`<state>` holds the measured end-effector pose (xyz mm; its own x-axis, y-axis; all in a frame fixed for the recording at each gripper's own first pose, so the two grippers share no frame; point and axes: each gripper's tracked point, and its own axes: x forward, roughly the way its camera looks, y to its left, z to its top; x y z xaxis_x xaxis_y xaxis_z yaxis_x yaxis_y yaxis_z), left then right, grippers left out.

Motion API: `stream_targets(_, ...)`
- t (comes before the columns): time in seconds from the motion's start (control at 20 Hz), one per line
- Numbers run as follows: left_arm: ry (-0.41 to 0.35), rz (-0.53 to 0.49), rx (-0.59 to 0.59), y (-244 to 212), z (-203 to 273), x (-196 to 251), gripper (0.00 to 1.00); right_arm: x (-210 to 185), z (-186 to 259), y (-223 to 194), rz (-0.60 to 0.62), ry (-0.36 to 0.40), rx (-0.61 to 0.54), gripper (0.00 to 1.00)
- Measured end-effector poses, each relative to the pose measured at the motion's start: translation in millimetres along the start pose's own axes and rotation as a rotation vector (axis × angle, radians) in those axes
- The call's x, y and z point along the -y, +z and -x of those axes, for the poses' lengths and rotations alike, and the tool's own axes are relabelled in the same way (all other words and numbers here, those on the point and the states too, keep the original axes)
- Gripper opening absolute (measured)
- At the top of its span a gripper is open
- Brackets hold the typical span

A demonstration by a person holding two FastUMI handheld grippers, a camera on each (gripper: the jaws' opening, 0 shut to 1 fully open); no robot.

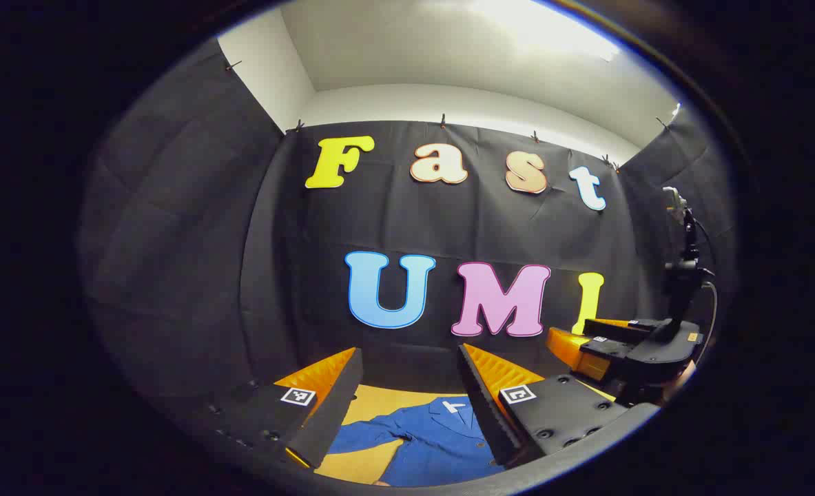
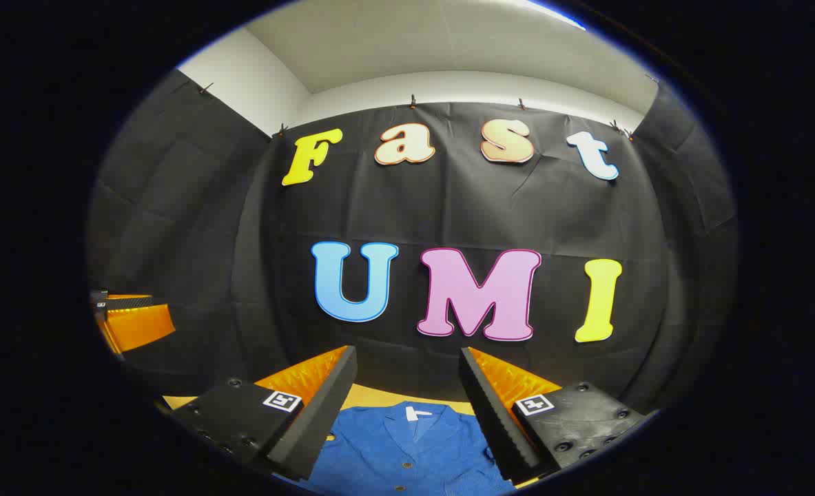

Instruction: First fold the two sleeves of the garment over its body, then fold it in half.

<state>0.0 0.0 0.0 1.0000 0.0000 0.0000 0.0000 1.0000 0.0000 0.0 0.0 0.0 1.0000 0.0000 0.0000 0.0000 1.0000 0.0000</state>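
Observation:
A blue collared garment (image 1: 426,441) lies flat on a yellow table (image 1: 360,465), with one sleeve (image 1: 366,435) stretched out to the left. My left gripper (image 1: 410,358) hangs open above it, nothing between its fingers. In the right gripper view the same garment (image 2: 407,451) shows its collar, white label and buttons. My right gripper (image 2: 407,355) is open over the collar area and holds nothing. The right gripper (image 1: 631,348) also appears at the right edge of the left gripper view; the left gripper (image 2: 128,320) sits at the left edge of the right gripper view.
Black cloth walls enclose the booth behind and on both sides. A strip of yellow table (image 2: 379,396) shows beyond the collar, close to the back wall. A dark stand with a cable (image 1: 686,262) rises at the right.

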Motion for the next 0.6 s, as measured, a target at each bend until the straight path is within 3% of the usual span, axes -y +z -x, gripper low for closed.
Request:
stream_targets(0.2, -0.011, 0.029, -0.003, -1, 4, 4, 0.8, -6, 13, 4, 0.023, 0.011, 0.011, 0.96)
stream_targets(0.6, -0.06, 0.046, 0.009, -5, -5, 13, 0.8, 10, 38, 20, 0.046, -0.059, 0.052, 0.96)
